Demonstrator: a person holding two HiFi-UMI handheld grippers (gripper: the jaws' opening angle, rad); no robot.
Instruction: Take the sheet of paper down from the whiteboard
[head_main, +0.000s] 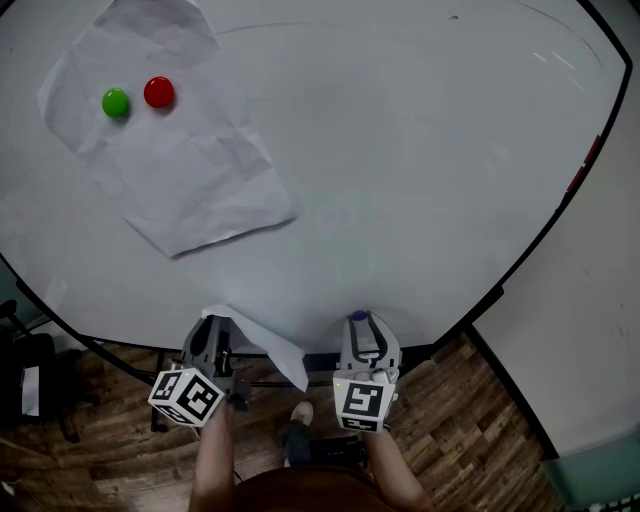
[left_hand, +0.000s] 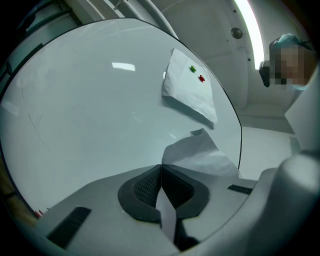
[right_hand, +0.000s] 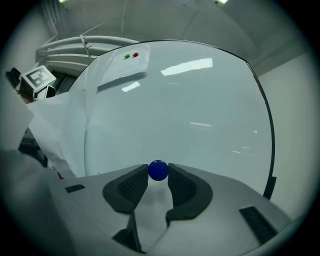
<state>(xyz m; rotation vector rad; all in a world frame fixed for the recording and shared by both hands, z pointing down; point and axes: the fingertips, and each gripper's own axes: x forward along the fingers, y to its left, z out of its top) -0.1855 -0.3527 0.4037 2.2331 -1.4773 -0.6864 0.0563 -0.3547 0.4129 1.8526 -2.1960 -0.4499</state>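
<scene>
A crumpled white sheet (head_main: 170, 150) hangs at the upper left of the whiteboard (head_main: 420, 160), pinned by a green magnet (head_main: 116, 102) and a red magnet (head_main: 158, 92). At the board's lower edge my left gripper (head_main: 212, 335) is shut on a second white sheet (head_main: 262, 345), off the board; its edge runs between the pads (left_hand: 145, 187) and it fans out ahead (left_hand: 200, 157). My right gripper (head_main: 360, 322) is shut on a small blue magnet (right_hand: 158, 170), pinched at the fingertips just short of the board. The pinned sheet (right_hand: 125, 67) shows far off in the right gripper view.
A black frame (head_main: 530, 250) edges the whiteboard, with a red marker (head_main: 583, 165) at its right side. Wooden floor (head_main: 470, 410) and my shoe (head_main: 300, 412) lie below. A pale wall (head_main: 590, 330) stands to the right. Another person (left_hand: 292, 60) is beyond the board.
</scene>
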